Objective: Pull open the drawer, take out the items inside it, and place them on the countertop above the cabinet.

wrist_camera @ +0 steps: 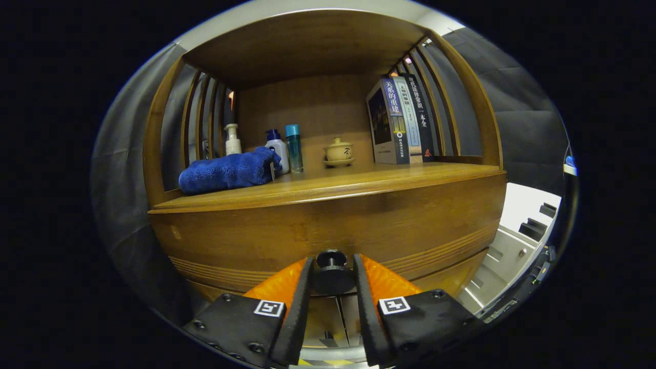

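Book (388,123) spine reads 关系的重建; other spines too blurred to read

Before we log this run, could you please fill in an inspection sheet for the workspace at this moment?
Surface: wooden countertop above the cabinet, bare along its front.
Job's things: drawer looks closed; its black knob sits between the fingers; contents hidden.
Clutter: folded blue towel, pump bottle, two more bottles, lidded teacup, upright books.
Grippers: gripper fingers flank the knob closely; contact unclear.
Cables: nothing seen.
Surroundings: dark cloth wall; pale unit beside the cabinet.
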### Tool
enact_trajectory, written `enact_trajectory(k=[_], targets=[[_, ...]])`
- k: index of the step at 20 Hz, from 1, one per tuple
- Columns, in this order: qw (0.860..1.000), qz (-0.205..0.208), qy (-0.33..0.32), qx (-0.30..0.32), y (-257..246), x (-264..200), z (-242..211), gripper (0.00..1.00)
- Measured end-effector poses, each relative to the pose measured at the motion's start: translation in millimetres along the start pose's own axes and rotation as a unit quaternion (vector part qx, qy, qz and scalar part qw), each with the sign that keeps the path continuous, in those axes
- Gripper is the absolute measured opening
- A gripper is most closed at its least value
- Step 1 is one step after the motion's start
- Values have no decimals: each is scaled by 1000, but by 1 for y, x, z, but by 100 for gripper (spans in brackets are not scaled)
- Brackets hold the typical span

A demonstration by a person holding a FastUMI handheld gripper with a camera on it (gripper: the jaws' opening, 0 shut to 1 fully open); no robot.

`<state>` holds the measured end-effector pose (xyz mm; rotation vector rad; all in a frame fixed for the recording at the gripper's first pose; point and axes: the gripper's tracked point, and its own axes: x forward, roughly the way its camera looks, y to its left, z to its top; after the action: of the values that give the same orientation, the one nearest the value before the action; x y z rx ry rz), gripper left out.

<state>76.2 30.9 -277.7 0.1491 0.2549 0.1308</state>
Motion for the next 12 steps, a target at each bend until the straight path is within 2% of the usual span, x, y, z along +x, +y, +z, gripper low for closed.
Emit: enact_trajectory(k=[2,5,7,8,10,12], targets=[[1000,-8,-1,5,-1,0,2,52],[1000,-22,-4,-18,-3,0,1,46],[1000,-18,-1,7,-1,2,0,46],[1000,-13,0,10,-1,1,1,42],[1000,-11,-3,-14,-3,0,2,34],[1000,-17,8,-25,-3,-3,-1,34]])
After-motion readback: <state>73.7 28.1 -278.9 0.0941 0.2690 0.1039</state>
